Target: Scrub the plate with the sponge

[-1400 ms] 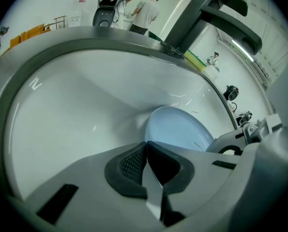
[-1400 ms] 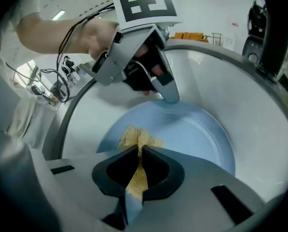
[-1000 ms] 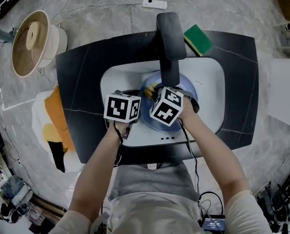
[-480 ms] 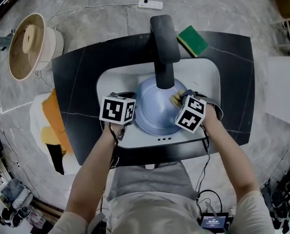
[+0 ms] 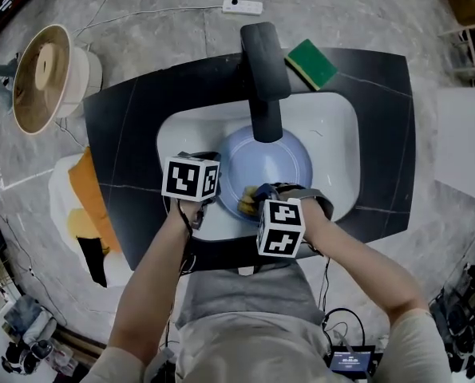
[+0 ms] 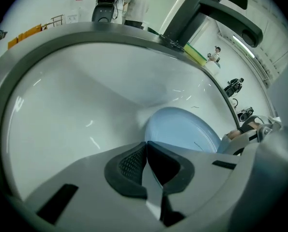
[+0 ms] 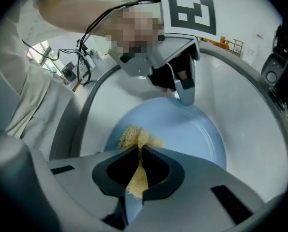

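Note:
A pale blue plate [image 5: 279,159] lies in the white sink [image 5: 337,126], under the black faucet [image 5: 263,70]. My left gripper [image 5: 215,191] is shut on the plate's left rim; in the left gripper view its pads [image 6: 129,163] pinch a thin sliver of that rim, with the plate [image 6: 182,129] beyond. My right gripper [image 5: 259,200] is shut on a yellow sponge [image 5: 247,203] at the plate's near-left edge. In the right gripper view the sponge [image 7: 136,139] sticks out of the jaws onto the plate [image 7: 187,134], and the left gripper [image 7: 182,88] clamps the far rim.
A green sponge [image 5: 313,64] lies on the black counter [image 5: 129,126] behind the sink, right of the faucet. On the floor are a power strip [image 5: 243,7], a round beige tub [image 5: 49,74] at the left, an orange cloth [image 5: 89,194] and a white box [image 5: 465,146] at the right.
My right gripper has swept the sponge from the plate's right edge to its near-left edge, after starting near the middle. The left gripper has stayed on the rim.

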The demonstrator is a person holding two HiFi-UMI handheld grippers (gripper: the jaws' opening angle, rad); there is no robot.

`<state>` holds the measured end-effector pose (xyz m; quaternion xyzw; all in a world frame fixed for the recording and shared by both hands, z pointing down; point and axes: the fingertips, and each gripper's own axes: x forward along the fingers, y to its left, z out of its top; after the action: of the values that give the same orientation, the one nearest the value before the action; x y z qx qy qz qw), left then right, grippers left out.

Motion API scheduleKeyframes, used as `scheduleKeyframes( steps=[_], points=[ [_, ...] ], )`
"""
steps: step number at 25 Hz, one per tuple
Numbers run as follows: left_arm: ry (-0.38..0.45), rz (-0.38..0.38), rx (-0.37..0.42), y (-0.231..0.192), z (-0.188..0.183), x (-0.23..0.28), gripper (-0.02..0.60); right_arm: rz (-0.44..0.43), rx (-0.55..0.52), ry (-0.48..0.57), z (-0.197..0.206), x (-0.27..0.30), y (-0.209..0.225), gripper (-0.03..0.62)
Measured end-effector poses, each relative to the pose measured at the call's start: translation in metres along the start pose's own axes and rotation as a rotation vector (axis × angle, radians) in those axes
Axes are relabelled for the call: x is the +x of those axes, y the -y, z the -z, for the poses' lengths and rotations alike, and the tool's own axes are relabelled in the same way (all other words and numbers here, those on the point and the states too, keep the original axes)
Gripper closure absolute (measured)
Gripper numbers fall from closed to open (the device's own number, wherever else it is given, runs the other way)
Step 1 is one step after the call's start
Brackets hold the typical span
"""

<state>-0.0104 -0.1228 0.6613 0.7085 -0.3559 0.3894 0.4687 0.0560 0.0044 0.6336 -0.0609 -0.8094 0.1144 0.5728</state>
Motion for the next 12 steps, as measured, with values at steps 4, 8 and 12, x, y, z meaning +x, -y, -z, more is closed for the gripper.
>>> scheduleKeyframes(
  steps=[4,8,12],
  points=[
    [0.000,0.027,-0.022,0.006,-0.002,0.002,0.557,0.018,0.007,0.053,-0.023,0.010,0.022,0.545],
    [0.009,0.062,-0.048,0.019,-0.005,0.003,0.554,0.088,0.081,0.062,-0.018,0.011,0.063,0.545],
    [0.011,0.060,-0.051,0.022,-0.002,0.005,0.554,0.147,0.174,0.097,-0.014,0.013,0.101,0.545]
  ],
)
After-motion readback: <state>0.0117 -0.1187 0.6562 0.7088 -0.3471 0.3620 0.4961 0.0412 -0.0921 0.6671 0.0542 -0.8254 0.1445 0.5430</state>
